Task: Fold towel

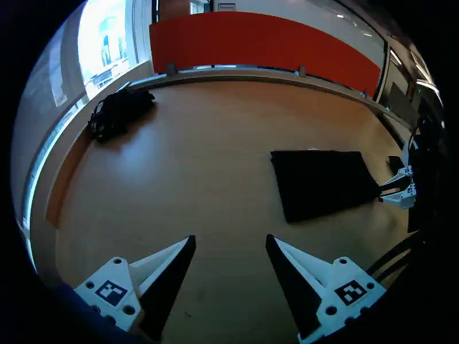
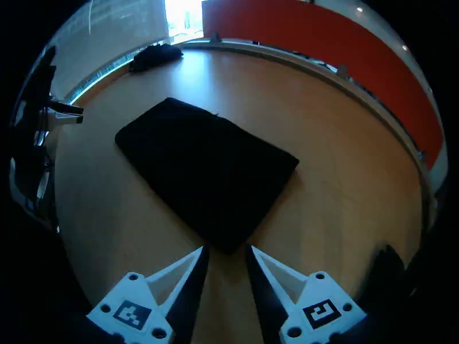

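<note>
Left gripper view: my left tongs (image 1: 230, 241) stand wide open over the pale brown wooden bench (image 1: 195, 160), with bare wood between the two dark-faced fingers and nothing held. The black rectangular cloth towel (image 1: 321, 182) lies flat on the bench, ahead and to the right of these tongs and well apart from them. At its far right corner I see my right tongs (image 1: 395, 191), their two white fingers pointing in at the towel with that corner at their tips. A black soft bag (image 1: 117, 112) sits at the far left corner of the bench, near a bright window (image 1: 106, 43). A long red partition panel (image 1: 258, 43) runs along the bench's far edge. Right gripper view: my right tongs (image 2: 226, 250) are partly open, the gap narrower than on the left pair. The towel (image 2: 206, 172) spreads directly ahead, one corner reaching down to the gap between the fingertips. The fingers are not closed on the cloth, and I cannot tell whether either tip touches it. The towel is a single smooth dark slab, lying diagonally, its edges straight. My left tongs (image 2: 64, 114) appear at the far left edge, clear of the towel. The bag (image 2: 156, 56) rests at the far end of the bench (image 2: 350, 172), and the red panel (image 2: 327, 51) lines the right side.
</note>
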The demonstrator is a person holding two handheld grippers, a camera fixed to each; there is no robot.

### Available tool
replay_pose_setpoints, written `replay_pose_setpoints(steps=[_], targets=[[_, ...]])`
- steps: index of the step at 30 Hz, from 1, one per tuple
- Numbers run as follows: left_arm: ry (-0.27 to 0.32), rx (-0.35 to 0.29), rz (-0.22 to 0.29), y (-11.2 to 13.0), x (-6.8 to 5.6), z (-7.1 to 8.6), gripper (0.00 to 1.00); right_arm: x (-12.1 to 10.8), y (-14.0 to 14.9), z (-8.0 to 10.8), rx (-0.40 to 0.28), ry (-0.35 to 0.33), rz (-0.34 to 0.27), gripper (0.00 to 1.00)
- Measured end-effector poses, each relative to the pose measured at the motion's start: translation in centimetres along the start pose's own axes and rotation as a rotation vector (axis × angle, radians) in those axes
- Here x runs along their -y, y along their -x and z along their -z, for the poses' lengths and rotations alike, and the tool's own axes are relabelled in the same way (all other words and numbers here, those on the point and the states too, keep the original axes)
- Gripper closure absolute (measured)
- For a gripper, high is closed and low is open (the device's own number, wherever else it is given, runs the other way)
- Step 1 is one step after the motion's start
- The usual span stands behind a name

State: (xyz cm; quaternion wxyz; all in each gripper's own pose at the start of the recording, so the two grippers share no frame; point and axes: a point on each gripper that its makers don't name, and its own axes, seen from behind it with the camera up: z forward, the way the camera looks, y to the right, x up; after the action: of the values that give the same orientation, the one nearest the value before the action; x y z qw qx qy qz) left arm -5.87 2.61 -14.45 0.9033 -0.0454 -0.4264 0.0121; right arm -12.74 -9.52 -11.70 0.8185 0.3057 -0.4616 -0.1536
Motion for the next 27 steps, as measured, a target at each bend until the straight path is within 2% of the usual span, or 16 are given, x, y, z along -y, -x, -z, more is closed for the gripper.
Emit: replay_pose_setpoints(steps=[5,15,23,27], targets=[[-0.002,0.0,-0.003,0.0,0.1,0.1,0.1,0.0,0.2,-0.1,0.011,-0.001,0.01,0.77],[-0.004,0.008,-0.005,0.3,0.3,0.1,0.1,0.3,-0.1,0.0,-0.001,-0.008,0.005,0.95],[-0.004,0.005,-0.004,0.2,0.4,0.0,0.1,0.3,-0.8,0.2,-0.006,-0.004,0.037,0.97],[-0.004,0.002,0.001,0.1,0.5,0.0,0.1,0.5,-2.0,0.6,-0.025,0.002,0.063,0.97]])
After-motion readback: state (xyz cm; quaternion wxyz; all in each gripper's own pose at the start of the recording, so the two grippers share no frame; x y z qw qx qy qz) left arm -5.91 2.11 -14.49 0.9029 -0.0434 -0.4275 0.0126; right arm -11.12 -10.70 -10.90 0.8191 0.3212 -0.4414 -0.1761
